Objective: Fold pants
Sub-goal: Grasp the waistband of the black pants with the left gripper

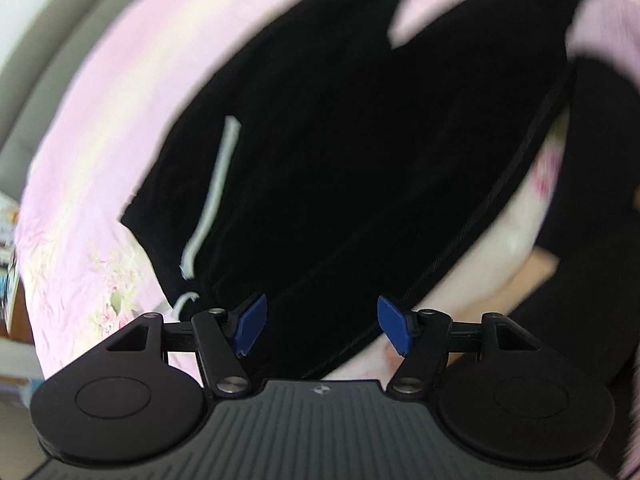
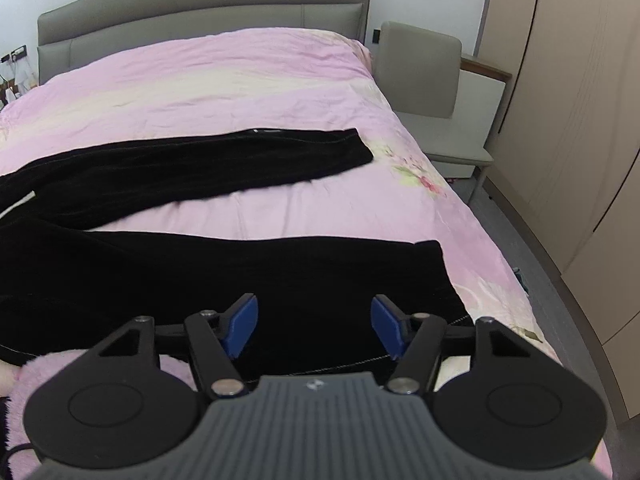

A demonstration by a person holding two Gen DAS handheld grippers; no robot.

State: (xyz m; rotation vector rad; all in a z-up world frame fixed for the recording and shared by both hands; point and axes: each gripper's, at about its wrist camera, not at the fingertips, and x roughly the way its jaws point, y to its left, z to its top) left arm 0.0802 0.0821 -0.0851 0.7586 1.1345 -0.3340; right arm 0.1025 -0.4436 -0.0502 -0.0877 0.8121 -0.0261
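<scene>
The black pants (image 2: 200,280) lie spread flat on the pink bedspread (image 2: 240,80), legs parted in a V so each can be reached on its own. In the right wrist view the near leg runs from 9 o'clock toward 4 o'clock, its hem (image 2: 444,276) just ahead of the tool; the far leg (image 2: 224,168) lies well apart toward 12 o'clock. The right gripper (image 2: 314,326) hovers over the near leg with its blue pads (image 2: 242,326) wide apart and nothing between them, probably lined up to pinch the cuff edge.

The left gripper (image 1: 320,326) is likewise spread wide and empty, pointing at the waist end, where a white drawstring (image 1: 212,196) trails at 9 o'clock. That view is blurred, so contact with the cloth cannot be judged. Folding looks not yet begun.
</scene>
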